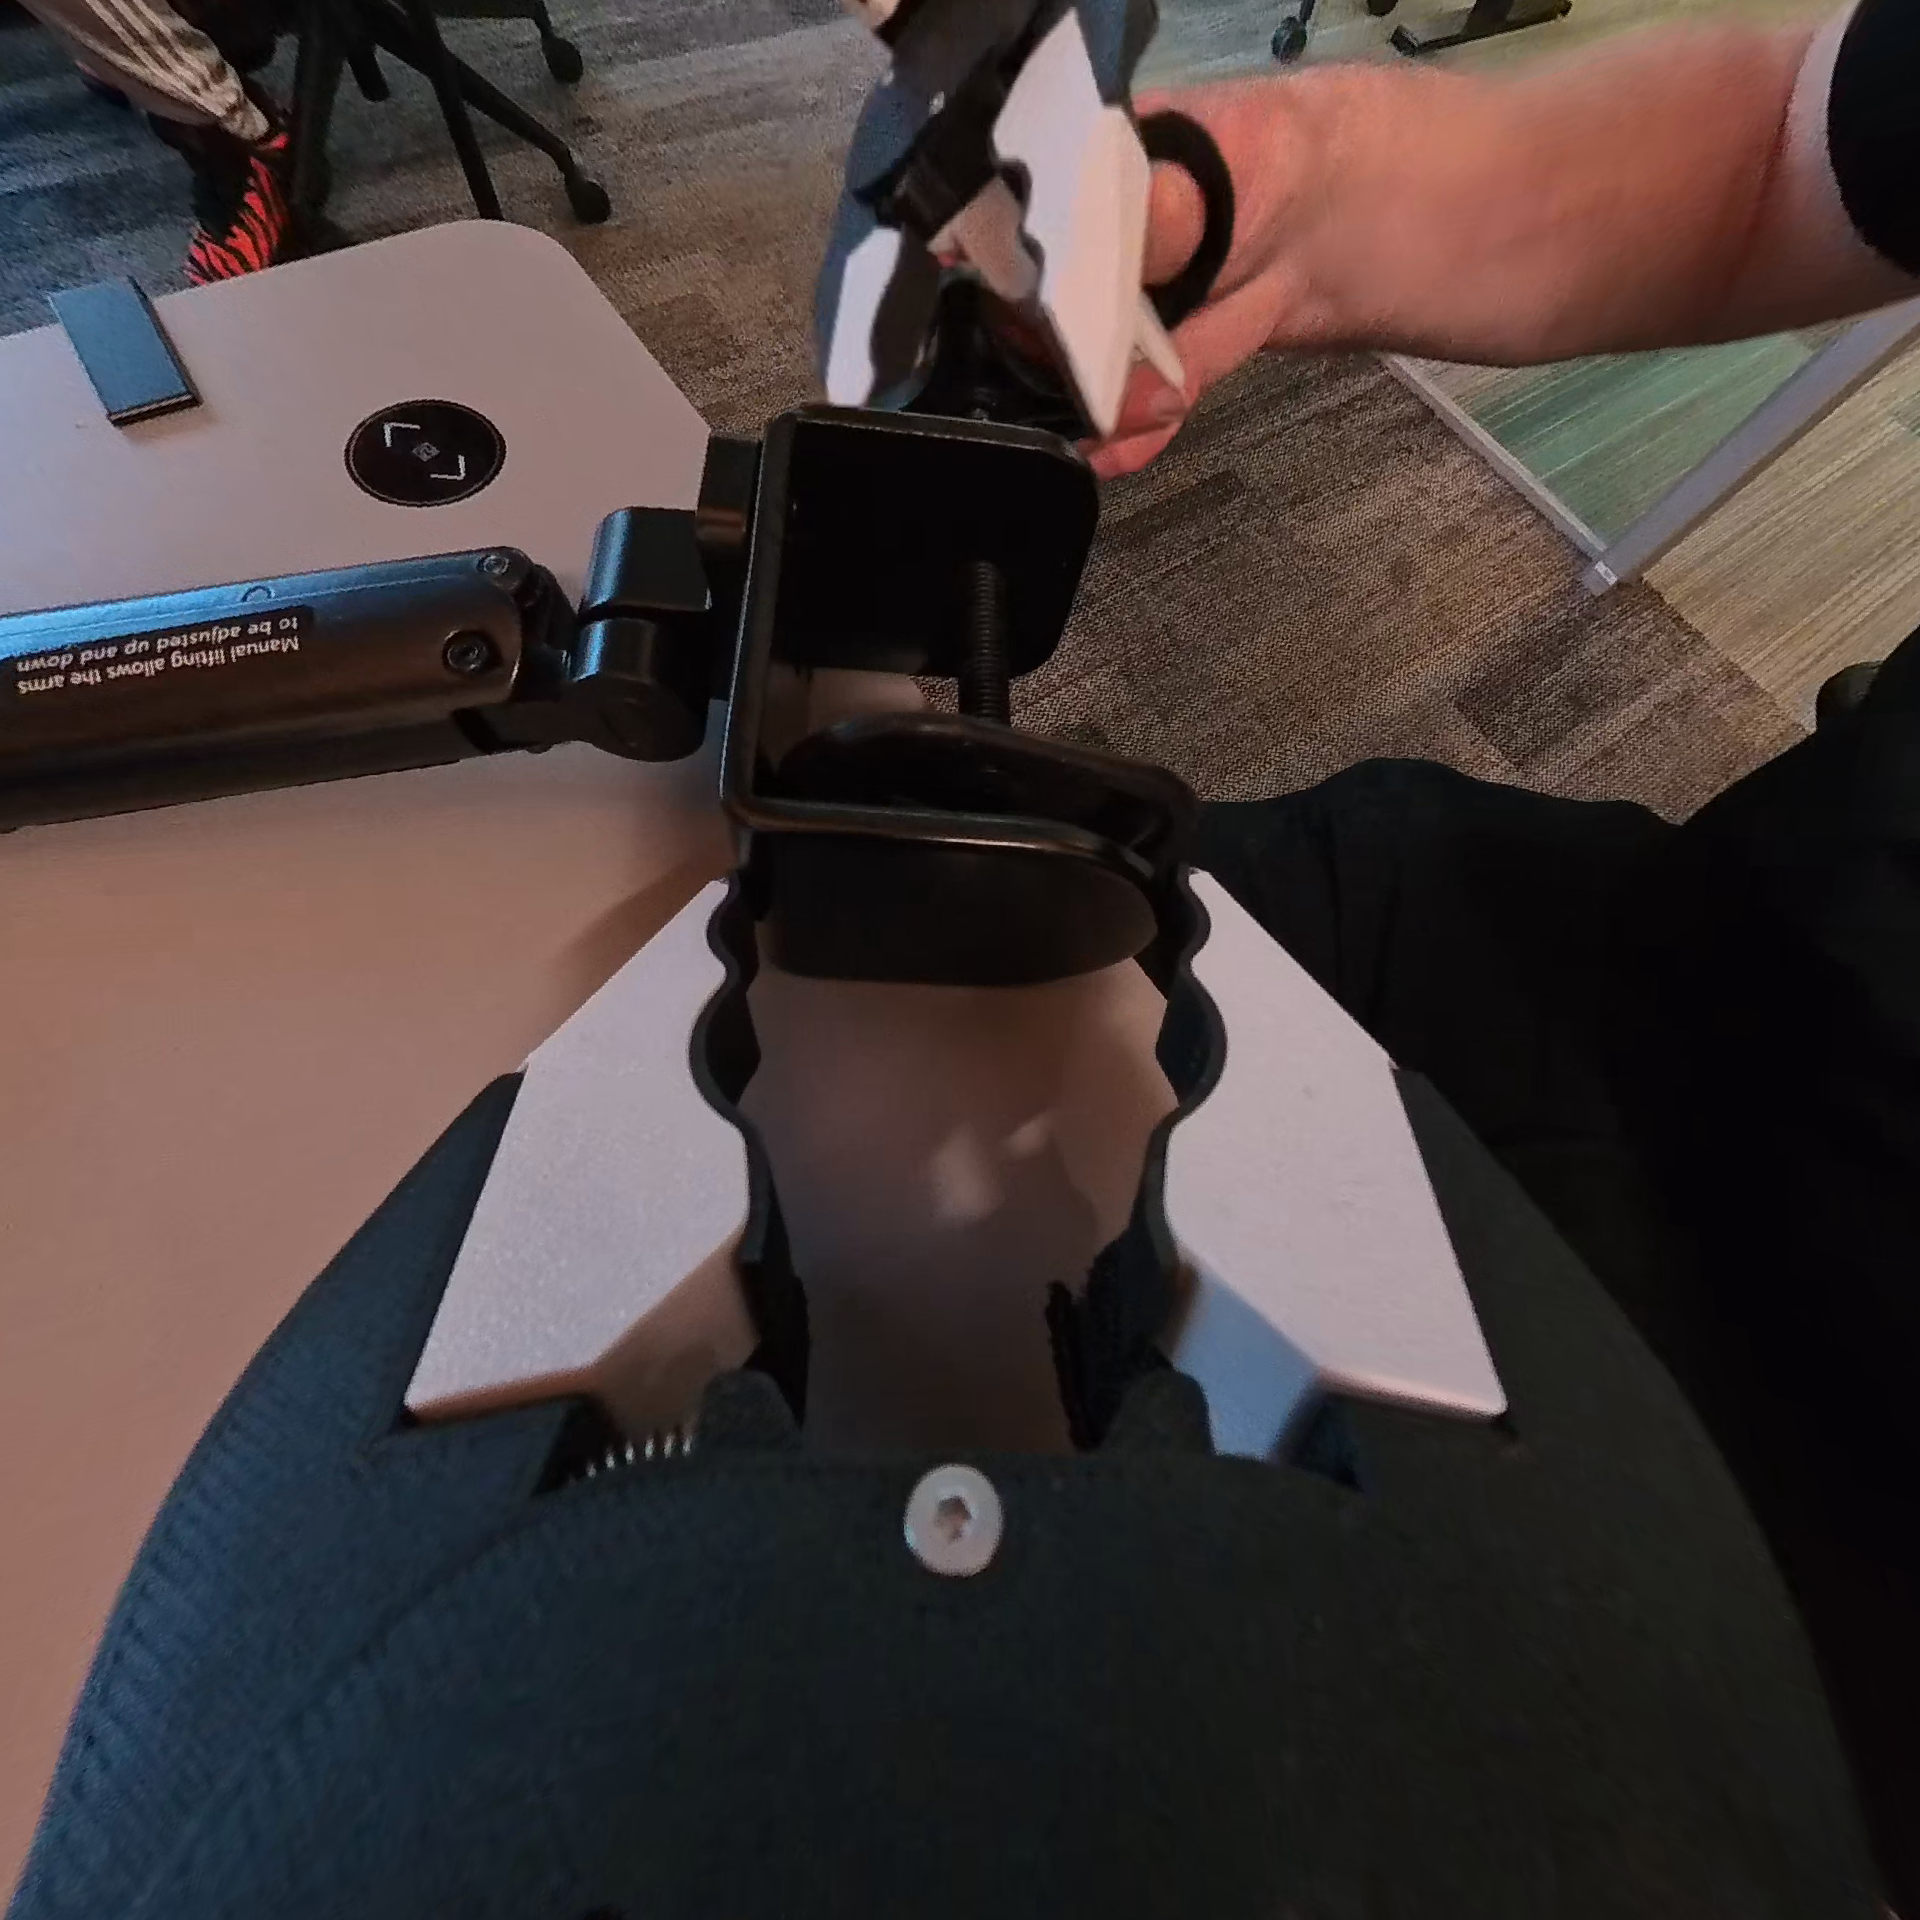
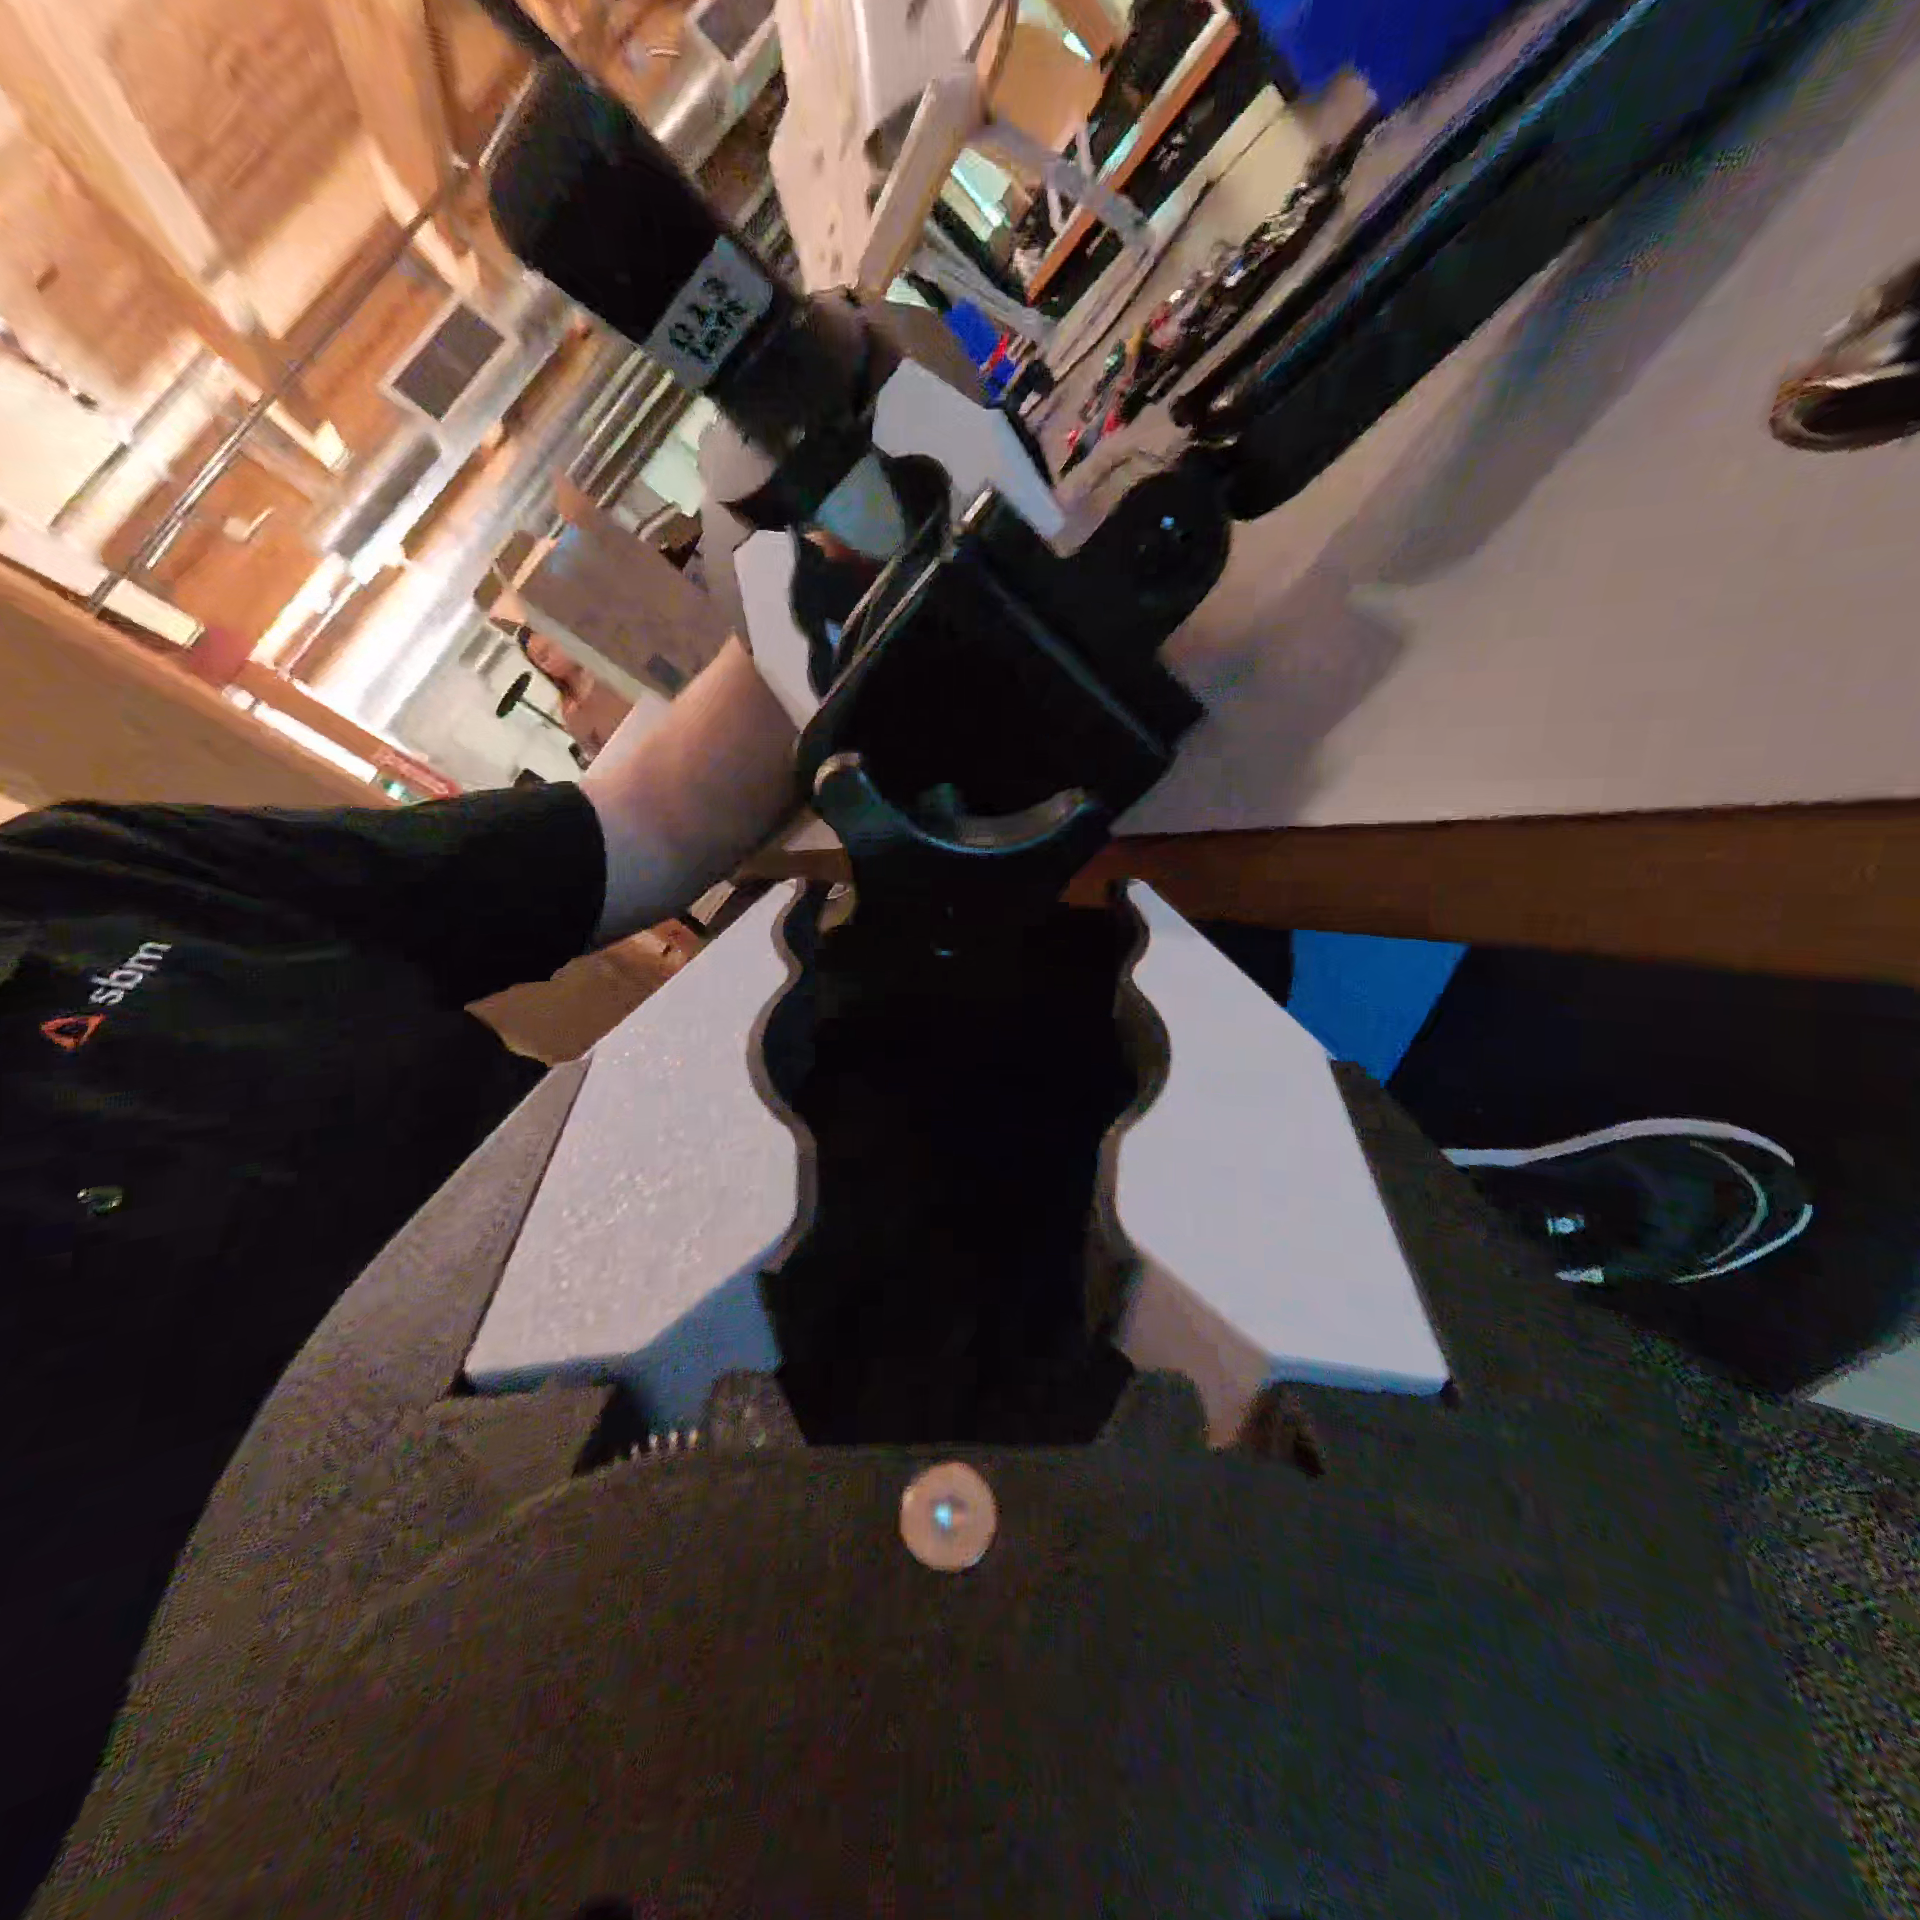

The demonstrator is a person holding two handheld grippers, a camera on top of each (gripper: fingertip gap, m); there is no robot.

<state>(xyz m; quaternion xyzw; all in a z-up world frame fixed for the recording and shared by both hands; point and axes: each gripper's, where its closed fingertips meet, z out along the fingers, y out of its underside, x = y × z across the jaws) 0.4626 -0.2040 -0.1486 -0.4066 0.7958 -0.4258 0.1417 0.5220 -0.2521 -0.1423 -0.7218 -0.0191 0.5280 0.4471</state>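
Black steel makes up the C-clamp [image 1: 914,665] of a monitor arm [image 1: 260,665], set at the edge of the pale desk [image 1: 260,1039]; it is judged heavy, rigid and slick. The left gripper [image 1: 961,935] has its jaws spread around the clamp's round pressure pad [image 1: 956,914], apparently touching it. The right gripper [image 2: 961,904], jaws also spread, is brought to the screw handle [image 2: 956,821]; whether it pinches cannot be told. Farther off, office chairs [image 1: 457,94] and carpet [image 1: 1351,582] are seen.
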